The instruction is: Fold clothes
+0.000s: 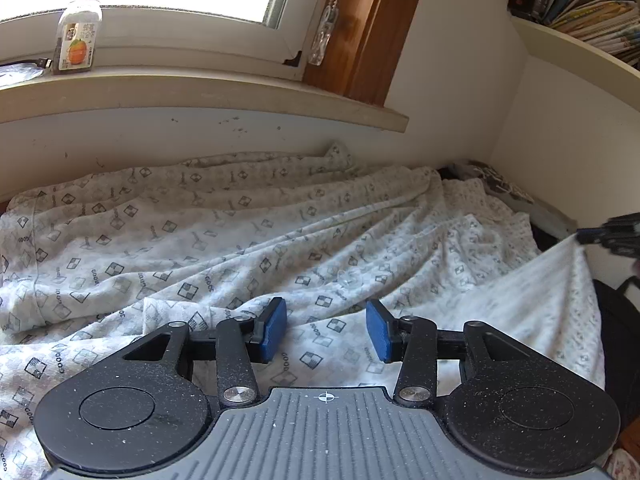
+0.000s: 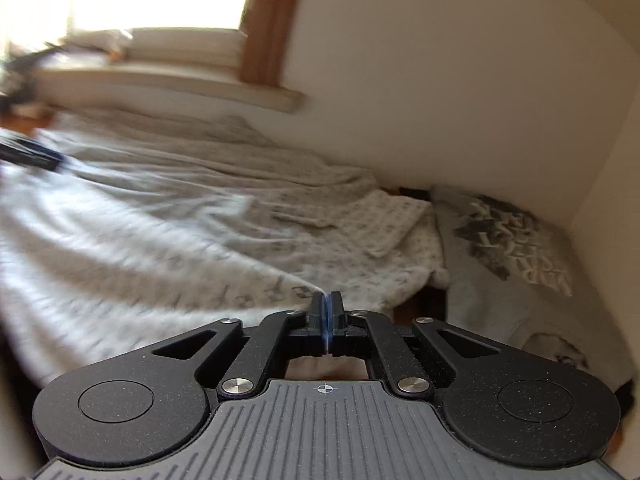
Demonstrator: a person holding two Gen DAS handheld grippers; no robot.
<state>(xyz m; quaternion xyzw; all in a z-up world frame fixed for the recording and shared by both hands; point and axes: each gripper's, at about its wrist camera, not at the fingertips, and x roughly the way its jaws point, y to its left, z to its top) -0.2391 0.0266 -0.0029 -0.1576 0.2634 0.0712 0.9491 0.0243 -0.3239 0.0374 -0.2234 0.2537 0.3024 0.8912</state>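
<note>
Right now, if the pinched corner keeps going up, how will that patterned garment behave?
Probably floppy: the patterned garment lies in soft wrinkles. It likely drapes and trails from the right gripper, which has just closed on its corner. It looks thin, so probably light.

The garment (image 1: 248,248) is off-white, printed all over with small grey checkered diamonds and "GOOD" lettering. The left claw (image 1: 326,330) is black with blue pads. At ten o'clock, a clear bottle (image 1: 78,34) bears an orange-fruit label. At three o'clock in the right view, a pale grey cloth (image 2: 516,240) carries a dark lettered print.
</note>
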